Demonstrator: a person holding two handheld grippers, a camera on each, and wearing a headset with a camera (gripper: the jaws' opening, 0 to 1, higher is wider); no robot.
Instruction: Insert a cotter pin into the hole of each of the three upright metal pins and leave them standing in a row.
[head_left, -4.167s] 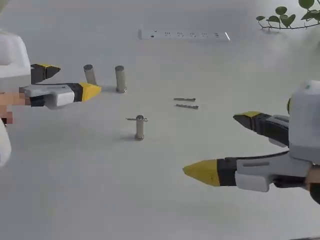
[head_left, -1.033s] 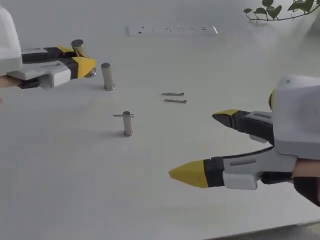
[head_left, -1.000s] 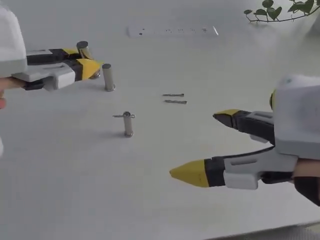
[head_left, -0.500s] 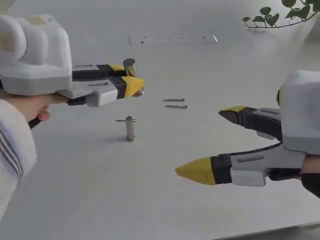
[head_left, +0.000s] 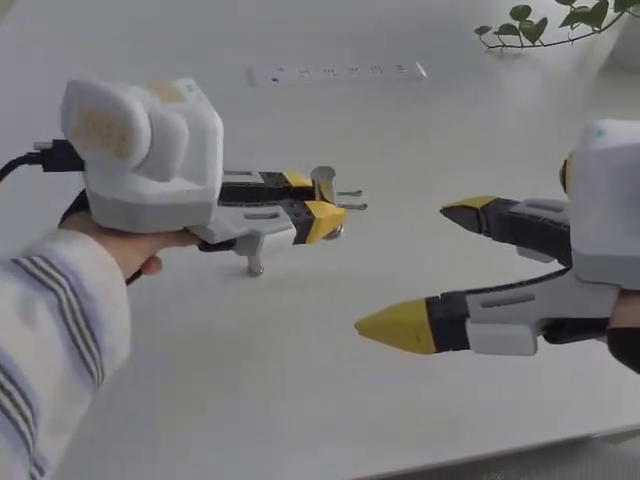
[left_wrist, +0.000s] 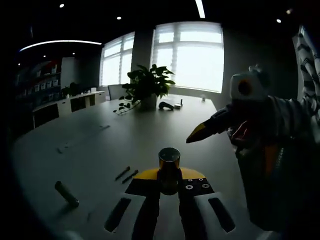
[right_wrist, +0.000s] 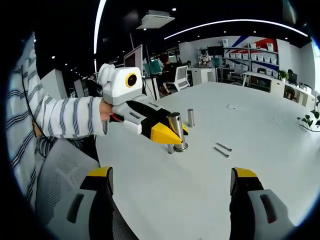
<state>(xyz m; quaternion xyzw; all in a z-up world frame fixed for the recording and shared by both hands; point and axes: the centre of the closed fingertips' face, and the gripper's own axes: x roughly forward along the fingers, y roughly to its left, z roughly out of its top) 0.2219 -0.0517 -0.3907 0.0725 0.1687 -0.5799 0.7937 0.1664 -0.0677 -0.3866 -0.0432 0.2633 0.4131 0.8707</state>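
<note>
At the desk (head_left: 250, 400), head view: the left tool (head_left: 318, 203) has its yellow tips clamped on the shank of one metal pin (head_left: 323, 186), held upright. Whether its foot touches the desk I cannot tell. Just right of it lie the two loose cotter pins (head_left: 352, 200), flat and side by side. The foot of a second pin (head_left: 256, 266) shows below the left tool's body; its upper part is hidden. The right tool (head_left: 425, 268) hangs well to the right, jaws wide apart and holding nothing. A white power strip (head_left: 335, 72) lies at the far edge, with a plant (head_left: 540, 25) beyond it. No print on the strip can be read.

Left gripper view: the jaws meet on the held pin, its round top facing the lens. The cotter pins lie just left of it. A third pin (left_wrist: 66, 194) sits further left and looks tilted, but this view is rolled.

Right gripper view: the right tool's own jaws stand far apart at the bottom. The left tool presents the pin ahead, and the third pin stands upright behind it. No brand or label is legible on either tool.

Judgement: the step in hand is fitting a cotter pin to the held pin. Next, the right tool must pinch one thin cotter pin off the desk with its very tips, then line it up with the cross hole. The hole's facing is not visible.
</note>
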